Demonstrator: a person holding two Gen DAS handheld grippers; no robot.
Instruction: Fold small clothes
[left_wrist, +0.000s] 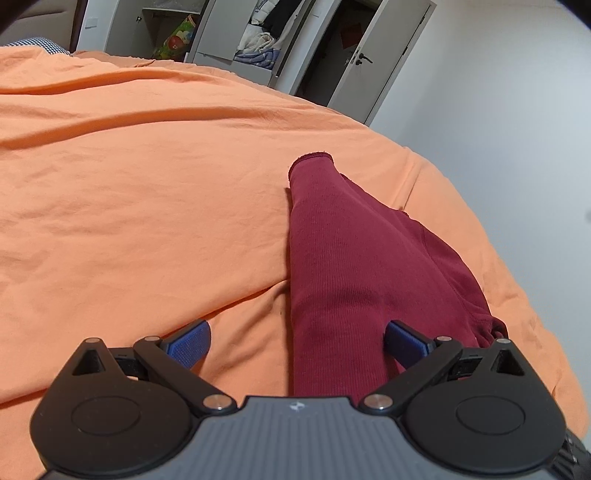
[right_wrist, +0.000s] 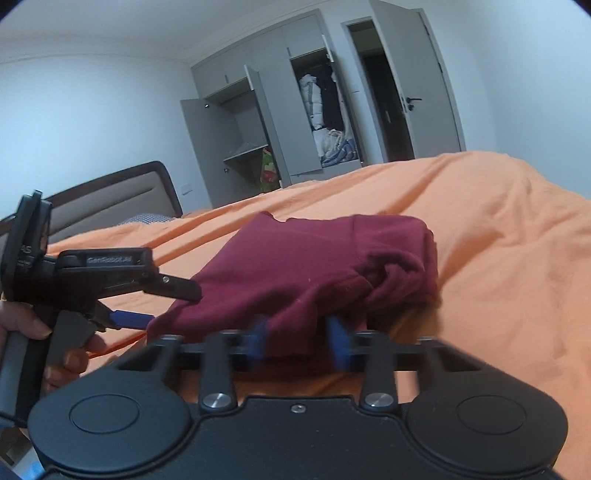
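Observation:
A dark red garment (left_wrist: 354, 258) lies folded lengthwise on the orange bedsheet (left_wrist: 129, 184). In the left wrist view my left gripper (left_wrist: 297, 343) stands wide open over its near end; one blue pad sits over the cloth and the other over bare sheet. The right wrist view shows the garment (right_wrist: 303, 266) bunched and raised at its near edge, with my right gripper (right_wrist: 298, 341) shut on that bunch, its blue fingers (right_wrist: 258, 339) blurred. The left gripper (right_wrist: 166, 304), held by a hand (right_wrist: 22, 325), hovers open at the garment's left corner.
The bed's edge curves off to the right, with a pale wall (left_wrist: 498, 110) beyond it. A padded headboard (right_wrist: 110, 199) stands at the far left. Behind the bed are grey wardrobes (right_wrist: 280, 110) with open doors and clothes inside, and an open room door (right_wrist: 424, 92).

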